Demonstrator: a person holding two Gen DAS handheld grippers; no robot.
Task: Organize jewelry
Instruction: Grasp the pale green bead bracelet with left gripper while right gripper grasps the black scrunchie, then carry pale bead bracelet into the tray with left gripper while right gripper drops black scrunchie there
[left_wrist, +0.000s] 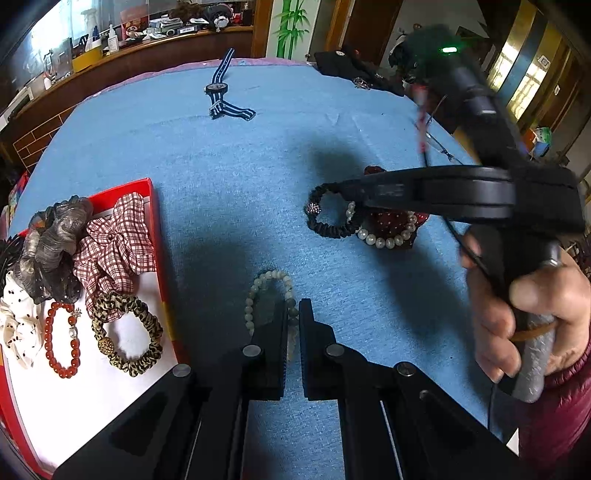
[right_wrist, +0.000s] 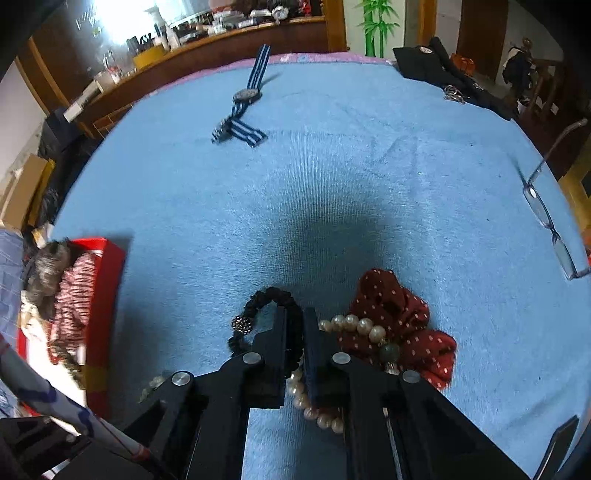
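The left tongs (left_wrist: 292, 314) tilt steeply down with jaws nearly together on a pale green bead bracelet (left_wrist: 266, 295), while the right tongs (right_wrist: 294, 321), gripped by a hand (left_wrist: 517, 317) at 3 o'clock, pinch a black scrunchie (right_wrist: 258, 314) with jaws narrow. Beside it lie one pearl bracelet (right_wrist: 354, 325) and one red dotted scrunchie (right_wrist: 399, 314). At 9 o'clock the red tray (left_wrist: 155, 229) holds several scrunchies and one red bead bracelet (left_wrist: 61, 343); at 12 o'clock on the blue counter (left_wrist: 258, 166), one striped watch (left_wrist: 218, 92).
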